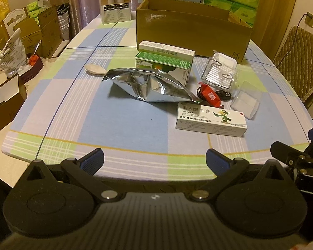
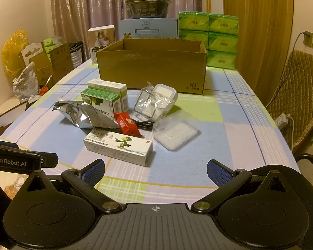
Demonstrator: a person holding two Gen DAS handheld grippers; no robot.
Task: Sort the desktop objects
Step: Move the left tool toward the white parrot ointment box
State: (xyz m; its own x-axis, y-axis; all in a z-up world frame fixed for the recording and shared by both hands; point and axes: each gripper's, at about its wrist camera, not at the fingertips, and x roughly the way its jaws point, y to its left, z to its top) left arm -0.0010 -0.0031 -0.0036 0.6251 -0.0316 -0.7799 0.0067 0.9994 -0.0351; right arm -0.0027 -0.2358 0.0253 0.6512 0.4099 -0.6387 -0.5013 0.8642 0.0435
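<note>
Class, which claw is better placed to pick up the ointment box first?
Probably the right claw: the ointment box lies just ahead of its open fingers. From the left claw it sits farther off to the right.

I'm looking at a checked tablecloth covering the table. Lying on it are a cardboard box, stacked medicine boxes, a foil bag, an ointment carton and clear plastic cases.
</note>
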